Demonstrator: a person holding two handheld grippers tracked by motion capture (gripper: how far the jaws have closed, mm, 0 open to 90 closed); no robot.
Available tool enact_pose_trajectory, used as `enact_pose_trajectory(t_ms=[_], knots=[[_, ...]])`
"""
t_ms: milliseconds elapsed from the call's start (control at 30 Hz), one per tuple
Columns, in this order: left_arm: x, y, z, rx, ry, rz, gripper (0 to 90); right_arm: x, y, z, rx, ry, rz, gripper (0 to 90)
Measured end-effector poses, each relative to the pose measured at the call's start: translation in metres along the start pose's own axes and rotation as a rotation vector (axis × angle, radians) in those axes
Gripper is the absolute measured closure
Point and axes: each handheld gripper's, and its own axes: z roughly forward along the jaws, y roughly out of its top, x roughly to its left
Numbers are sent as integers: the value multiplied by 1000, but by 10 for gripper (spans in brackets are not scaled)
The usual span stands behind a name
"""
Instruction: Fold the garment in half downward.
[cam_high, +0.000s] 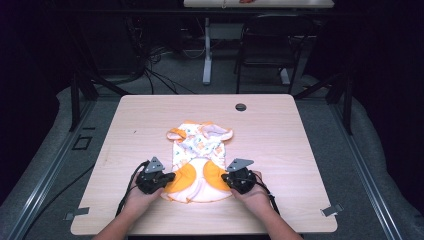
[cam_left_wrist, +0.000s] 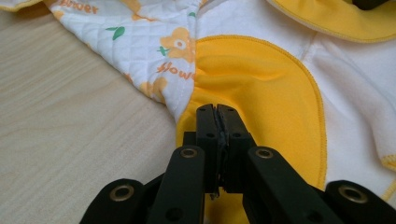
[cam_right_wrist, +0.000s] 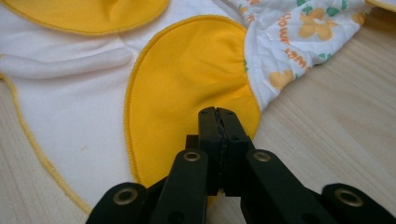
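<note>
A small quilted baby garment (cam_high: 200, 155), white with orange flower print and two yellow patches, lies flat on the wooden table (cam_high: 280, 145). My left gripper (cam_high: 159, 181) is at the garment's left side. Its jaws are shut, with the tips (cam_left_wrist: 217, 112) over the left yellow patch (cam_left_wrist: 261, 93). My right gripper (cam_high: 236, 180) is at the garment's right side, jaws shut, tips (cam_right_wrist: 217, 114) over the edge of the right yellow patch (cam_right_wrist: 187, 88). No cloth shows between either pair of jaws.
A round cable hole (cam_high: 241, 107) sits near the table's far edge. Bare wood surrounds the garment on all sides. Behind the table are a chair (cam_high: 270, 45), a table leg (cam_high: 207, 50) and floor cables (cam_high: 150, 70).
</note>
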Motion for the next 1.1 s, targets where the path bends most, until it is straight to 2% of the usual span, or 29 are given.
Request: enact_pose_trajectory(t_ms=[133, 300, 433, 467, 600, 633, 667, 700, 800, 867, 900, 1000, 1067, 1100], knots=[[-6, -3, -4, 16, -17, 20, 885, 4, -2, -3, 9, 17, -17, 894], [-18, -7, -10, 37, -25, 47, 888, 18, -5, -12, 60, 29, -101, 896], [-25, -12, -17, 49, -47, 33, 890, 26, -7, -18, 84, 61, -102, 897], [-26, -13, -19, 55, -53, 39, 890, 28, -9, -19, 80, 63, -103, 897], [-32, -17, -24, 66, -89, 12, 889, 35, -12, -26, 103, 71, -123, 894], [-33, -16, -25, 74, -92, 21, 886, 36, -11, -28, 119, 76, -135, 887], [-33, -16, -25, 74, -92, 21, 880, 36, -11, -28, 119, 76, -135, 887], [-31, -10, -26, 76, -78, 41, 873, 35, -7, -33, 103, 79, -142, 886], [-21, 9, -25, 64, -56, 58, 867, 26, 8, -37, 59, 67, -116, 894], [-10, 26, -21, 48, -62, 44, 868, 15, 23, -35, 48, 58, -106, 896], [-4, 34, -17, 36, -58, 34, 873, 10, 30, -30, 35, 48, -90, 896], [12, 53, 1, 35, -45, 9, 889, -10, 48, -10, 51, 32, -59, 897], [22, 57, 15, 40, -52, -33, 896, -20, 54, 7, 67, 30, -31, 897], [26, 58, 23, 53, -48, -37, 897, -23, 56, 14, 78, 26, -26, 898]])
